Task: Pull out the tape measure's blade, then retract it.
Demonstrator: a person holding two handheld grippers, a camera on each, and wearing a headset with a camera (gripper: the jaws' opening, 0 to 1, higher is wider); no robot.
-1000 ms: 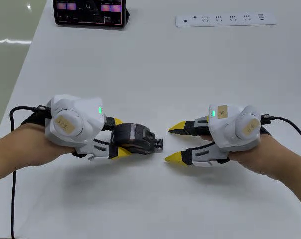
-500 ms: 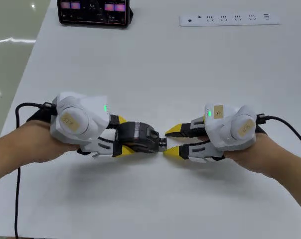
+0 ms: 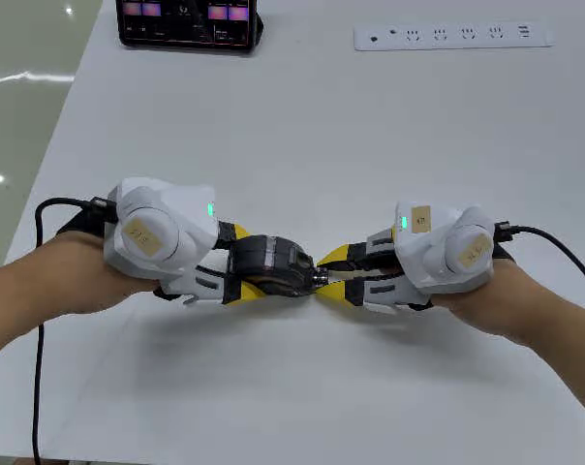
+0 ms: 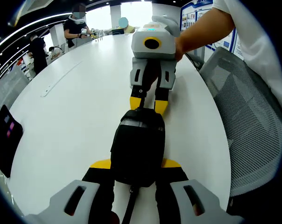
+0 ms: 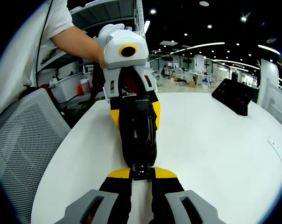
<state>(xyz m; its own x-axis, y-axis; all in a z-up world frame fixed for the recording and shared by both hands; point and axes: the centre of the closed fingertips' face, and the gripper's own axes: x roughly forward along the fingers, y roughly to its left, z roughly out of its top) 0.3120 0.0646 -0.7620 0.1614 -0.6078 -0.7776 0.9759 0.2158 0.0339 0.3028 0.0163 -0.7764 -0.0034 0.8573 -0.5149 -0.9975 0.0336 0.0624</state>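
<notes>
Tape measure (image 4: 137, 140) in left tool (image 4: 136, 164); right tool (image 5: 142, 175) pinches its hook (image 5: 142, 168).

— The tape measure (image 3: 268, 266) case?
— Black plastic, mostly matt, with a glossier strip down its middle.
— And the shells of the left gripper (image 3: 234, 263) and right gripper (image 3: 330, 274)?
— Smooth white plastic with a faint sheen. The yellow tips are matt, possibly rubbery; it's hard to tell.
— The table (image 3: 302, 145)?
— Smooth, matt white. The chair (image 4: 243, 121) back is grey woven mesh, and the floor (image 3: 21, 87) is glossy.
</notes>
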